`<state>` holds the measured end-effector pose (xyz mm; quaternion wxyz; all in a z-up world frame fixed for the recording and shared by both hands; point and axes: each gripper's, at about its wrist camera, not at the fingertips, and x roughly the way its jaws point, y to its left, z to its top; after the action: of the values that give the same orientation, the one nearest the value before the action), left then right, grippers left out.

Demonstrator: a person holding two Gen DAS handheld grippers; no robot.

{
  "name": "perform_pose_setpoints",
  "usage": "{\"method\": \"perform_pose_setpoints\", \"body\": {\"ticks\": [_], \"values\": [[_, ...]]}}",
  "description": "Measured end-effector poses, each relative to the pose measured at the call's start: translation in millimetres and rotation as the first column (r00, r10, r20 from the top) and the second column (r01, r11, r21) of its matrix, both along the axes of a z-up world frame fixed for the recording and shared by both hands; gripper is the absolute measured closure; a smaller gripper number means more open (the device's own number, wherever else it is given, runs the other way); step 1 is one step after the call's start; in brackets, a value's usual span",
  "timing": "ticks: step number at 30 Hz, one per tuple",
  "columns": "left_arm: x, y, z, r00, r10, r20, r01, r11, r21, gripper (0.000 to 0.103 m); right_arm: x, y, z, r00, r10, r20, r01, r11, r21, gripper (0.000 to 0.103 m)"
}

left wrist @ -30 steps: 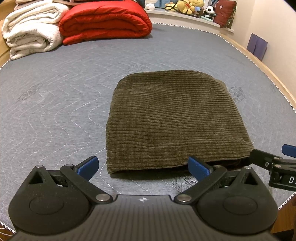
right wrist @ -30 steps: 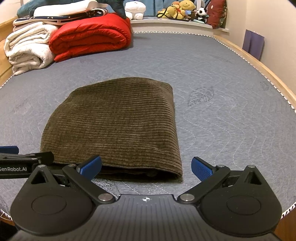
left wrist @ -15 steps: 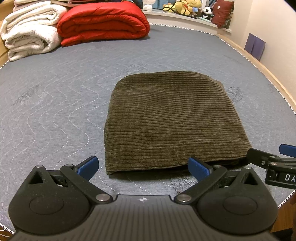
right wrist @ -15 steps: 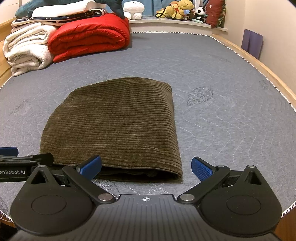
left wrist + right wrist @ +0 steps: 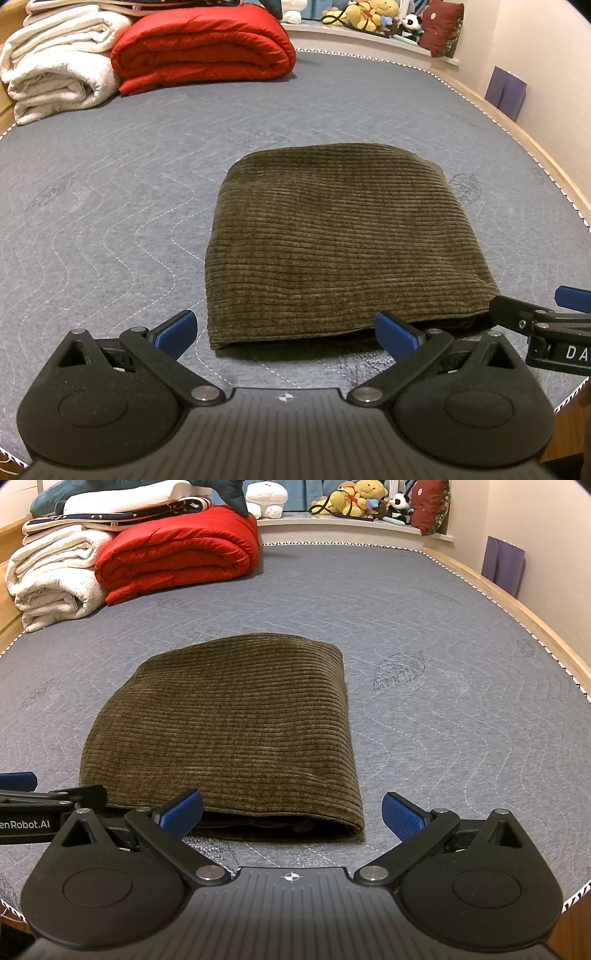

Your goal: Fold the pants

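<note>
The olive-brown corduroy pants (image 5: 343,236) lie folded into a compact rectangle on the grey quilted mattress (image 5: 110,206); they also show in the right wrist view (image 5: 229,723). My left gripper (image 5: 286,330) is open and empty, just in front of the bundle's near edge. My right gripper (image 5: 291,810) is open and empty, in front of the bundle's near right corner. The right gripper's tip shows at the right edge of the left wrist view (image 5: 524,321). The left gripper's tip shows at the left edge of the right wrist view (image 5: 55,801).
A folded red quilt (image 5: 203,48) and rolled white blankets (image 5: 55,81) lie at the mattress's far left. Stuffed toys (image 5: 354,498) sit on a ledge behind. The wooden bed frame (image 5: 509,602) runs along the right side, with a purple folder (image 5: 504,563) against the wall.
Both grippers have drawn back slightly from the folded pants and stay open. The pants have not moved.
</note>
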<state>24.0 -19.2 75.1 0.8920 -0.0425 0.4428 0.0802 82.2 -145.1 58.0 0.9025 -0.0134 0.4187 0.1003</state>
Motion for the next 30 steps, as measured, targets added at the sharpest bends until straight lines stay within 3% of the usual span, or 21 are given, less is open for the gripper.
{"method": "perform_pose_setpoints", "body": {"ticks": [30], "values": [[0.8, 0.3, -3.3, 0.999, -0.047, 0.008, 0.047, 0.999, 0.012, 0.0, -0.4, -0.2, 1.0, 1.0, 0.004, 0.0, -0.004, 1.0, 0.004, 0.001]]}}
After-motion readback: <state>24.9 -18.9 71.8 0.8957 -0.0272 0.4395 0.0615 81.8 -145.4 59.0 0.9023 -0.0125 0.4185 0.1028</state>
